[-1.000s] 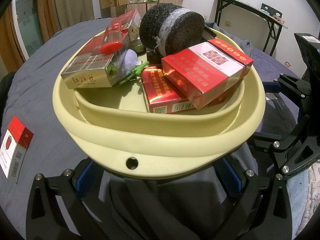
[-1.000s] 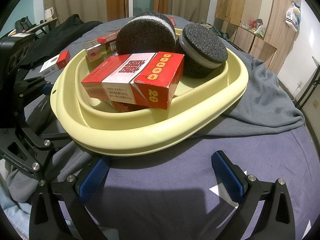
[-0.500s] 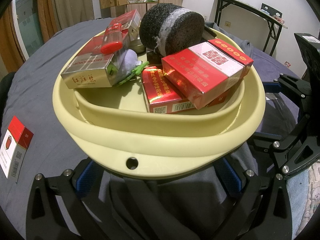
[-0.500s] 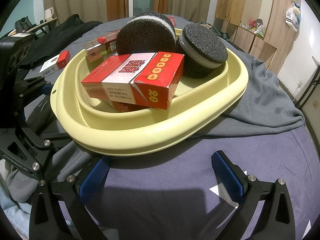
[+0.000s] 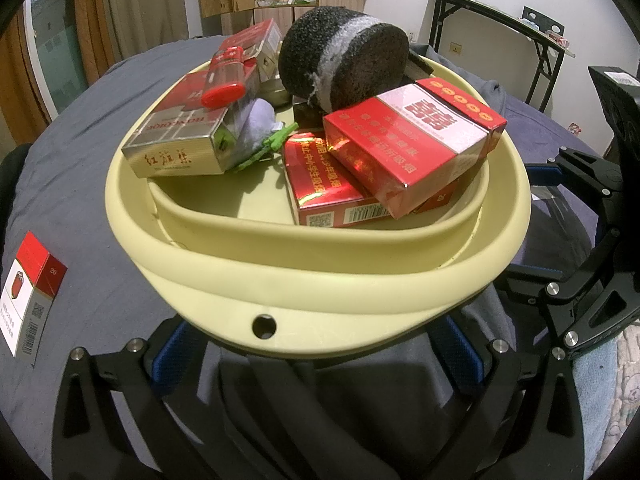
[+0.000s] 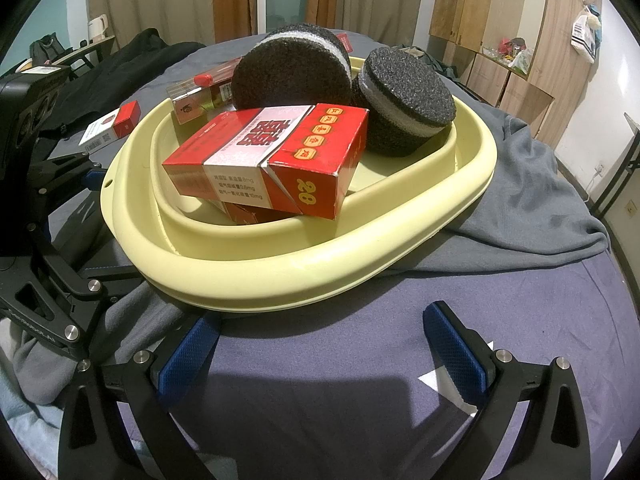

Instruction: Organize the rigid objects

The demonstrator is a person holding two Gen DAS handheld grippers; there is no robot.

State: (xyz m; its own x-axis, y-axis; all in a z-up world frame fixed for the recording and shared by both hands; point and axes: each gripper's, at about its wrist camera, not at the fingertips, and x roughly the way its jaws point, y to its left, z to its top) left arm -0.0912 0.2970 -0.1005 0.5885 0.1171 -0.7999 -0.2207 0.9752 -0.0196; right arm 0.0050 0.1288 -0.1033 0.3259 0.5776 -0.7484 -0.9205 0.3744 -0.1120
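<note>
A pale yellow basin sits on grey cloth, heaped with rigid items. On top lies a red cigarette box over another red pack. There is a silver-gold box with a red lighter on it, a green clip, and two black sponge rolls. My left gripper is open, its fingers under the basin's near rim. My right gripper is open just short of the rim. A red-and-white pack lies outside the basin.
A crumpled grey garment lies under the basin and spreads to its right. Dark clothing is piled at the far left. A black folding table and wooden cabinets stand behind.
</note>
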